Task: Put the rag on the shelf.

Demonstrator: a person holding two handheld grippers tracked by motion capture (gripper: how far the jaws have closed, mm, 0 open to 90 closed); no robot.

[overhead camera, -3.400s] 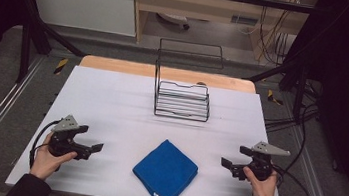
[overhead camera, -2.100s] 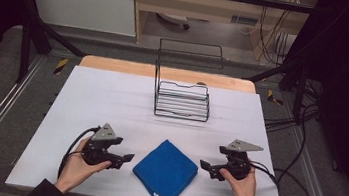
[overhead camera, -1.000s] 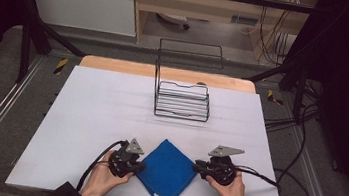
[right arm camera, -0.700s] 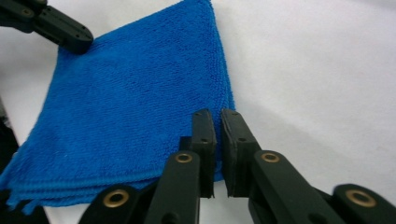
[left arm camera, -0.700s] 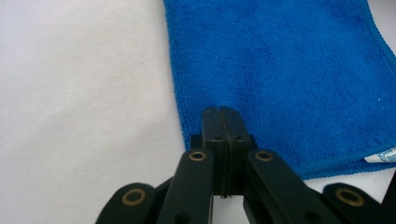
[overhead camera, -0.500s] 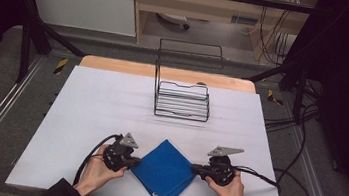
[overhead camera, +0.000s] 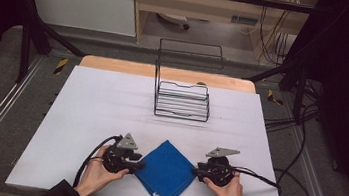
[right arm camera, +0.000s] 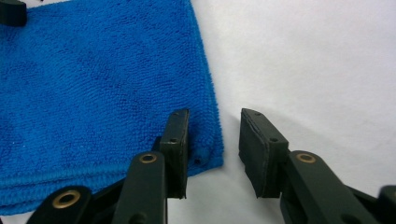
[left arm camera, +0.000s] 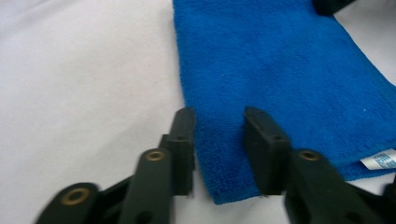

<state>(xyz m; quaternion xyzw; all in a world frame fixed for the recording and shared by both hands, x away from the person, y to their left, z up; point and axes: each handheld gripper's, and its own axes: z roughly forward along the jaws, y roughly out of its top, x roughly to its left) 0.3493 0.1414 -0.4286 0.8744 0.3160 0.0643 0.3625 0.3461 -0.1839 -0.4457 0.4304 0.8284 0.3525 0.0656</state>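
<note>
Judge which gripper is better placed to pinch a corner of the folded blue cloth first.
Left, slightly: the left gripper has its open jaws straddling the folded blue microfibre cloth's corner; the right gripper has only one jaw over its corner.

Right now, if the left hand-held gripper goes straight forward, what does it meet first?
The blue cloth: the left hand-held gripper is open, its jaws already straddling the cloth's corner edge.

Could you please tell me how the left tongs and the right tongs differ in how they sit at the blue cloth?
The left tongs straddle the blue cloth's left corner, its edge lying between the jaws. The right tongs sit at the right corner: one jaw rests over the cloth, the other over the bare white table, the edge between them. Both are open, low at the cloth, and have not closed on it.
</note>
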